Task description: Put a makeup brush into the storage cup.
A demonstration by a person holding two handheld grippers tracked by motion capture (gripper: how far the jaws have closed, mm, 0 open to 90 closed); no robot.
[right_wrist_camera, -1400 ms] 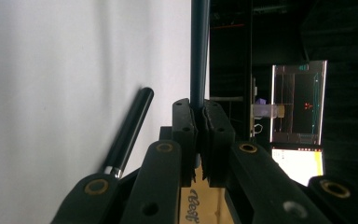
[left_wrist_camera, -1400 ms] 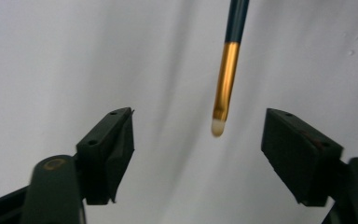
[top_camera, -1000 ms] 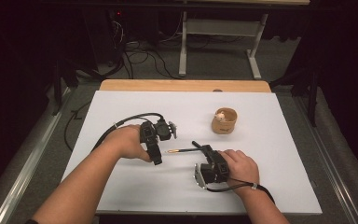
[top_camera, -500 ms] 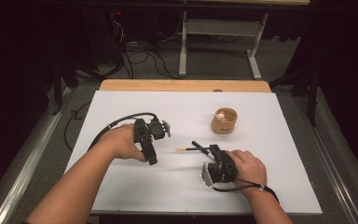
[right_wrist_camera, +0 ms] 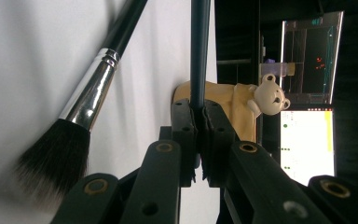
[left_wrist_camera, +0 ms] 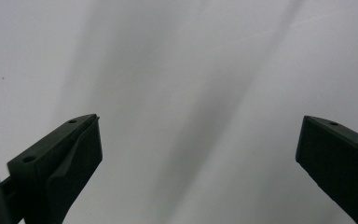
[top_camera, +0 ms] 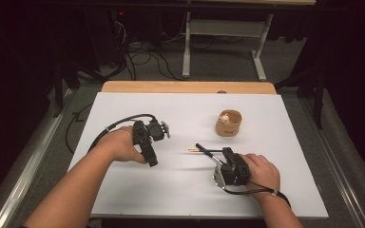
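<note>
Right gripper view: jaws of right gripper (right_wrist_camera: 199, 109) clamped on a thin dark handle (right_wrist_camera: 199, 51), makeup brush (right_wrist_camera: 81, 121) alongside on white table (right_wrist_camera: 18, 56), bear cup (right_wrist_camera: 242, 109) behind. Left gripper (left_wrist_camera: 198, 140) gaping wide, nothing between.

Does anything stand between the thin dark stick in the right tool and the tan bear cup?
Nothing visible does. The right tool is shut on the thin dark stick, and only bare white table lies between it and the round tan cup with a bear figure. The black-bristled brush with a silver collar lies aside.
</note>
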